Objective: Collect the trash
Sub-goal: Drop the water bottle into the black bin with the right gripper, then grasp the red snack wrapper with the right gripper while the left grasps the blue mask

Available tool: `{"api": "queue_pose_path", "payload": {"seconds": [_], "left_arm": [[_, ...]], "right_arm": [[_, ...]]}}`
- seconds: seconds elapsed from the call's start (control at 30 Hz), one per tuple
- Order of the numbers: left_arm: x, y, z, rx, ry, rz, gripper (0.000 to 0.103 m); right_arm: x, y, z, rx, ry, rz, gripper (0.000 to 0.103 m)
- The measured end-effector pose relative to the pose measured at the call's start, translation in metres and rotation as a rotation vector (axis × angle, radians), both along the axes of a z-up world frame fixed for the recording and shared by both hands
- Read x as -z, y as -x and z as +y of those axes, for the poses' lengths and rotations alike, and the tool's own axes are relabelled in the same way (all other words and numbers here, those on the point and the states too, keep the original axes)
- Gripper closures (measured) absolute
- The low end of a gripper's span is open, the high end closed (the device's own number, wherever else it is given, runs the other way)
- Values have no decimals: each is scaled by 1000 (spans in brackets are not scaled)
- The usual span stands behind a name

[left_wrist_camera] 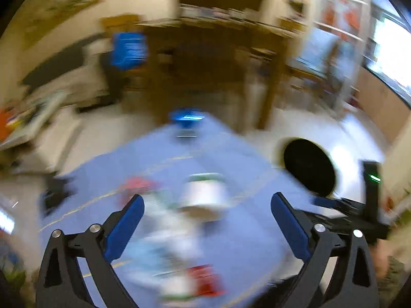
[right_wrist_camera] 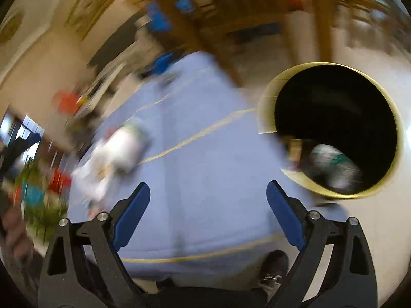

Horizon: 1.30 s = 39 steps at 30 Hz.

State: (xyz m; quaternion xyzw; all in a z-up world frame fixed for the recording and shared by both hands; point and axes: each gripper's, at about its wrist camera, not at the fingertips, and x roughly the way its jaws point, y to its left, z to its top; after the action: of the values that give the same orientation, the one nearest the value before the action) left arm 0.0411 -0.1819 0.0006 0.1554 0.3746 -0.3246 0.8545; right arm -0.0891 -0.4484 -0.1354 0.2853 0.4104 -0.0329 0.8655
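Observation:
Both views are motion-blurred. My left gripper (left_wrist_camera: 207, 206) is open and empty above a blue tablecloth (left_wrist_camera: 231, 243). A white cup with a green band (left_wrist_camera: 204, 192) lies just ahead of it, with white wrappers (left_wrist_camera: 164, 231) and a red packet (left_wrist_camera: 205, 279) below. The round black bin with a gold rim (left_wrist_camera: 309, 168) stands to the right on the floor. My right gripper (right_wrist_camera: 208, 195) is open and empty over the cloth (right_wrist_camera: 205, 166). The bin (right_wrist_camera: 334, 128) is at right with a white and green piece (right_wrist_camera: 334, 166) inside. The white cup (right_wrist_camera: 123, 146) lies left.
A wooden shelf unit (left_wrist_camera: 218, 59) stands behind the table. A blue item (left_wrist_camera: 187, 118) sits at the table's far edge. A black stand with a green light (left_wrist_camera: 371, 187) is at right. A shoe (right_wrist_camera: 274, 267) shows by the table's near edge. Clutter (right_wrist_camera: 38, 192) lies left.

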Motion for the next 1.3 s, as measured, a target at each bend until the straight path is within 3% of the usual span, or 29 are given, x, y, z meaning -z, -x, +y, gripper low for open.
{"api": "queue_pose_path", "payload": {"seconds": [0.1,0.23,0.3,0.37,0.47,0.57,0.7,0.9,1.07,1.17,1.27,1.3], "left_arm": [[-1,-33,88,-186,-22,-41,7],[16,-52,166,-324,-33,-17,7],[30,-52,191,-361,-40,5,7],[45,-50,210,-370,-35,36,7],[63,-49,227,-367,-29,81,7],[76,-42,226,-329,-18,127,7],[87,-40,201,-239,-1,167,7],[101,-49,139,-91,26,255,8],[119,-38,86,26,-67,241,9],[135,-40,66,27,-117,256,9],[147,-47,60,17,-117,296,21],[147,-50,61,18,-92,313,30]], "right_arm": [[-15,-20,56,-143,32,-49,20],[-42,-45,148,-348,205,-120,33],[-46,-56,175,-380,277,-124,43],[-46,-73,191,-386,310,-108,62],[-39,-99,208,-390,365,-63,72],[-27,-112,217,-395,400,-4,101],[-29,-104,217,-399,391,-20,102],[-77,-78,193,-326,329,-162,102],[-97,-63,166,-278,258,-219,102],[-105,-53,151,-257,215,-257,102],[-109,-44,141,-243,206,-276,102],[-110,-42,137,-237,204,-281,102]]}}
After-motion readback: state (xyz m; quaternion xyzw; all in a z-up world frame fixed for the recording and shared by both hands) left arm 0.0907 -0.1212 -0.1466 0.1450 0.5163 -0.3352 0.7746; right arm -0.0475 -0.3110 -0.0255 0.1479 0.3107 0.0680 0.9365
